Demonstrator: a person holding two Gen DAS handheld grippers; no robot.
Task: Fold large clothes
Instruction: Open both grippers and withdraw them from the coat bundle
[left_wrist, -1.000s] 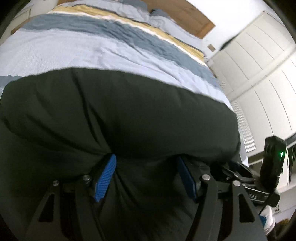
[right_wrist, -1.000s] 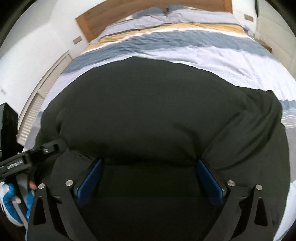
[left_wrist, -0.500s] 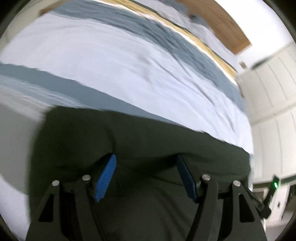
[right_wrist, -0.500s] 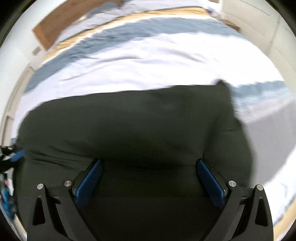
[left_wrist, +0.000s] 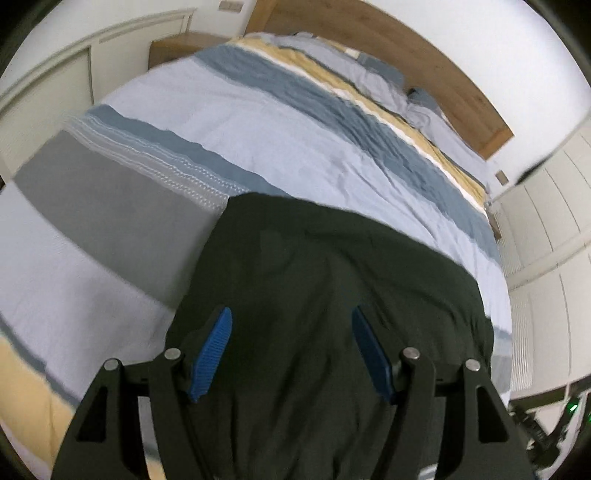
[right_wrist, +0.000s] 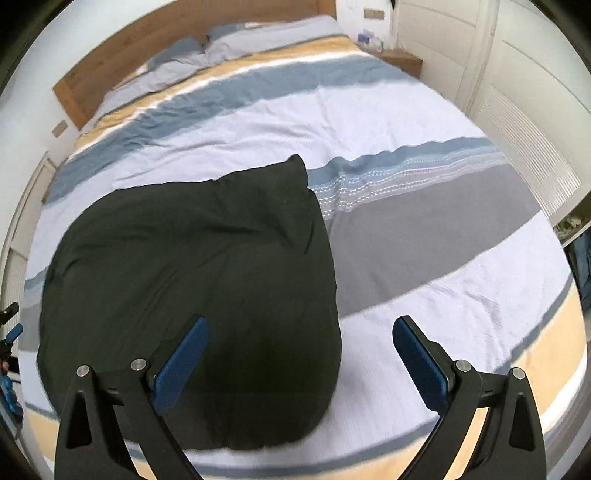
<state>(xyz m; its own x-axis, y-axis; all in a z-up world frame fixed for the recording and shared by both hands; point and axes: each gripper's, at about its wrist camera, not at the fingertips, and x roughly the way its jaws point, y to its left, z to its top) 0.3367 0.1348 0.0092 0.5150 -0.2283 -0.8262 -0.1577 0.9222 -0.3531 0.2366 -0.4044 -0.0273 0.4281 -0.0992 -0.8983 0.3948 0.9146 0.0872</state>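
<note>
A dark green garment (right_wrist: 192, 280) lies folded in a thick bundle on the striped bedspread (right_wrist: 424, 236). In the left wrist view the same garment (left_wrist: 332, 295) fills the lower middle. My left gripper (left_wrist: 291, 350) is open, its blue pads above the cloth, which runs under and between them. My right gripper (right_wrist: 297, 358) is open wide and empty; its left pad (right_wrist: 181, 365) is over the garment's right part and its right pad (right_wrist: 421, 365) is over bare bedspread.
The bed has a wooden headboard (right_wrist: 147, 44) and pillows (right_wrist: 221, 48) at the far end. White wardrobe doors (left_wrist: 546, 229) stand along one side. A bedside table (right_wrist: 402, 61) sits by the headboard.
Both grippers have pulled back and risen from the garment. The bundle now shows smaller and whole on the bed. The right gripper has shifted right, off the cloth's edge.
</note>
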